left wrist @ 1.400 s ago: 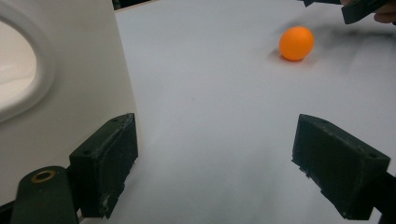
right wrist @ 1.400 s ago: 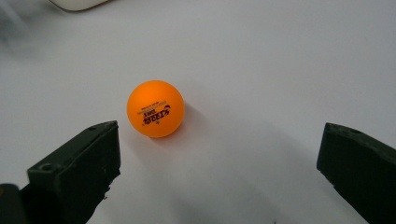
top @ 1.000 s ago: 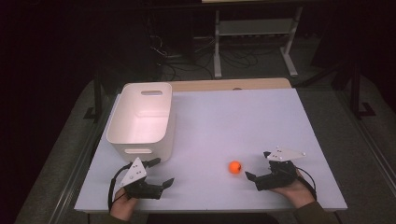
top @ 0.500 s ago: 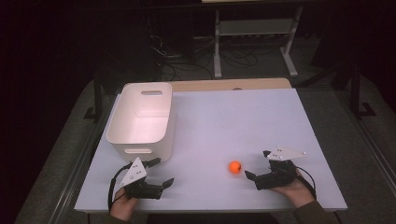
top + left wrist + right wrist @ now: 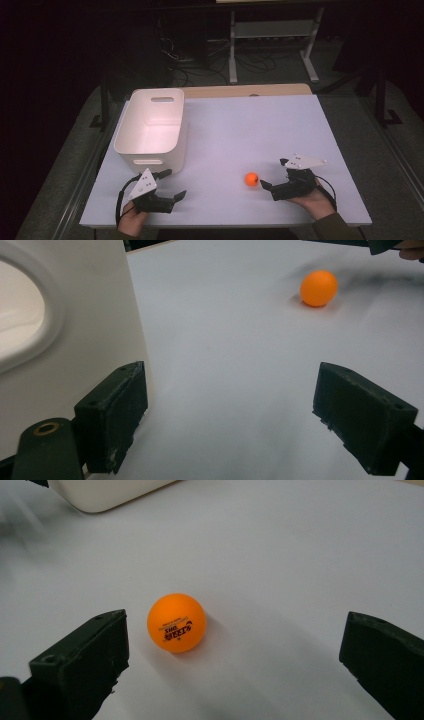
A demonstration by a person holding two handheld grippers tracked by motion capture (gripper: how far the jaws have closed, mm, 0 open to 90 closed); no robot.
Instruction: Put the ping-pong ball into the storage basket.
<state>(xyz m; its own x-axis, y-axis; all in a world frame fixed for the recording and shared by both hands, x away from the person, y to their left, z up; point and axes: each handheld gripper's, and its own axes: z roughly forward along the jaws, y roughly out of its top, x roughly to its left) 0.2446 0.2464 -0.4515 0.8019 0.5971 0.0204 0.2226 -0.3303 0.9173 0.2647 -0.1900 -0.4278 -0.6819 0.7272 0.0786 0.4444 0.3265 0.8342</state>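
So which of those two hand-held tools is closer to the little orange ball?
The right tool, jaws open just beside the small orange ball. The left tool sits farther off, by the white plastic bin.

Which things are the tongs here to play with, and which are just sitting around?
Probably for the job: orange ball, white bin, right tongs open, close to the ball, left tongs open.

Just around: table, metal rack and cables behind it.
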